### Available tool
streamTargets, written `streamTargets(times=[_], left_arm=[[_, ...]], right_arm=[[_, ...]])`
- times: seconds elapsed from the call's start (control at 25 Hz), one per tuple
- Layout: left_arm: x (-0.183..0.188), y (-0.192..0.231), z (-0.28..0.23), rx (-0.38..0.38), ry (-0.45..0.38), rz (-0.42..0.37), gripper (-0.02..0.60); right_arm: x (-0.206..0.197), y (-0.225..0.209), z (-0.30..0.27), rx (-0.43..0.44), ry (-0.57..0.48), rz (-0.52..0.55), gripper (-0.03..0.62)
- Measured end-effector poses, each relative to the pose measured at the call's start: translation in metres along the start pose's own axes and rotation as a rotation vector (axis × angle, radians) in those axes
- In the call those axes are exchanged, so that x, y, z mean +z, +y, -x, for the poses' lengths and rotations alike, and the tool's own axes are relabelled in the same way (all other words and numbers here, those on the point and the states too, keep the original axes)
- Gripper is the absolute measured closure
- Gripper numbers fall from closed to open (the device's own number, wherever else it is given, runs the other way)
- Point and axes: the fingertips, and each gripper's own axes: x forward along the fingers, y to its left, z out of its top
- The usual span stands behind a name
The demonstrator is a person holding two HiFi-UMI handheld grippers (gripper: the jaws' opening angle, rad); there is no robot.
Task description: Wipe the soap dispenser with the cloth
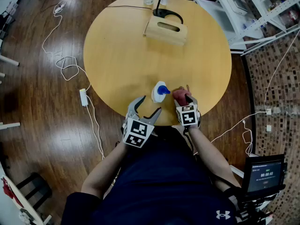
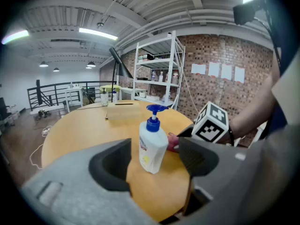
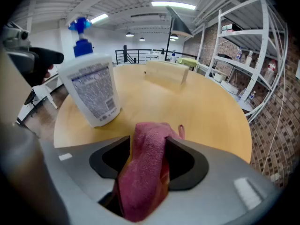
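The soap dispenser [image 1: 160,92] stands upright near the lower edge of the round counter [image 1: 122,60], close to the person, so both tools can reach it without a stretch. The left hand-held gripper [image 2: 155,161] has its jaws wide apart with nothing pressed between them. In the left gripper view the bottle stands just ahead, in line with the gap. I judge that this tool is set to take the bottle and keep it steady.

The right hand-held gripper [image 3: 147,146] is closed on the red cloth [image 3: 145,168], which bulges out in front of its jaws. This gives a soft pad to rub with. In the head view the cloth lies just to the right of the bottle; I cannot tell if they touch. The wiping seems not yet begun.
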Motion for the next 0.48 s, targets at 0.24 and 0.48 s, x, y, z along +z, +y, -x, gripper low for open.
streamTargets(times=[0.24,0.48], left_arm=[[-0.008,-0.015,-0.024,0.008,0.014,-0.028,0.193],[-0.020,-0.015,-0.059,-0.012,0.039,-0.149,0.193]], right_arm=[[-0.007,-0.002,0.019,0.120,-0.047,-0.110,0.513],[0.109,0.007,0.111,0.303,-0.363,-0.126,0.513]])
